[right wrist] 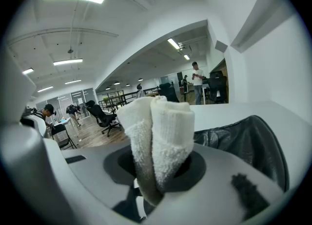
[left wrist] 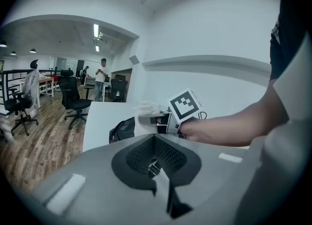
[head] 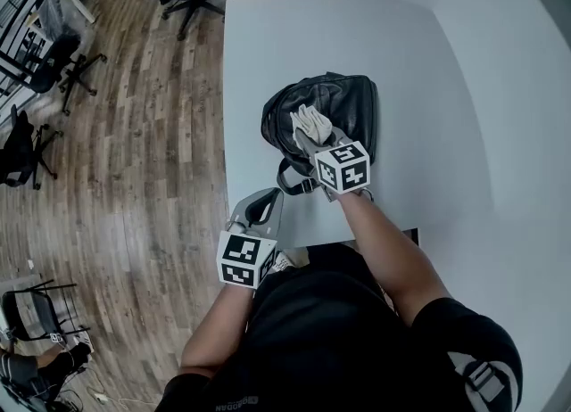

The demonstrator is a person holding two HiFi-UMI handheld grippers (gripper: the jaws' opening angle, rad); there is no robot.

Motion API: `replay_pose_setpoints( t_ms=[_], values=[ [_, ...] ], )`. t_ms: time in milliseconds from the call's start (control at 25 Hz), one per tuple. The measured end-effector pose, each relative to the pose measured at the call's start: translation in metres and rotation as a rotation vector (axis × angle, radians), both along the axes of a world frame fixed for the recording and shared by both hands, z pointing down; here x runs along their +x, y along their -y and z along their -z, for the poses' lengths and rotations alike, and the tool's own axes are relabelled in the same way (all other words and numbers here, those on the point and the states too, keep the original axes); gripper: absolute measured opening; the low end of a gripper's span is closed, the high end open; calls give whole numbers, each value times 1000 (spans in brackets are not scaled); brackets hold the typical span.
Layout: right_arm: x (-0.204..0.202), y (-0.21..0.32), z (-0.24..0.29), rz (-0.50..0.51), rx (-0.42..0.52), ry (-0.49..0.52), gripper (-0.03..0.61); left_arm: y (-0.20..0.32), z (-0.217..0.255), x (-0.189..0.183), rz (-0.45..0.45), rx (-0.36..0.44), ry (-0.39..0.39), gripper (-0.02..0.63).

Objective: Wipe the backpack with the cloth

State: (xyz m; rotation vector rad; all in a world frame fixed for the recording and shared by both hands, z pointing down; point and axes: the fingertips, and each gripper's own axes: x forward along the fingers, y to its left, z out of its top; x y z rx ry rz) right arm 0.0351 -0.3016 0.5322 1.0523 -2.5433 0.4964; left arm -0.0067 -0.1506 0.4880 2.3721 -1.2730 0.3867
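While R gripper [head: 310, 136] jaws pinch cloth [head: 311, 120] over backpack [head: 352, 107], L gripper [head: 265, 201] jaws together, empty, near table [head: 268, 45] edge.

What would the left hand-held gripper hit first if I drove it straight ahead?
Most likely the near end of the black leather backpack. The right hand-held gripper, shut on the white terry cloth, sits just above that line and could come first; depth is unclear.
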Motion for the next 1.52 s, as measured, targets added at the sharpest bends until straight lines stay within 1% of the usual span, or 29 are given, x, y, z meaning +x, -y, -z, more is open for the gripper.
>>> replay_pose_setpoints(
  t_ms=[160,360,520,760,1120,1520],
  values=[
    [15,-8,7,-26,10,-3,98,-8,3,6,-29,12,12,6],
    [35,-14,15,-66,28,-4,98,-16,6,14,-39,10,1,6],
    [49,-16,19,-90,43,-3,98,-19,5,24,-69,24,7,6],
    [69,-22,32,-127,64,-6,98,-23,15,33,-89,33,-3,6],
    [109,-20,49,-204,103,-15,98,-27,22,45,-126,54,8,6],
    [147,-26,75,-278,167,-32,98,-38,32,50,-137,65,-15,6]
  ],
)
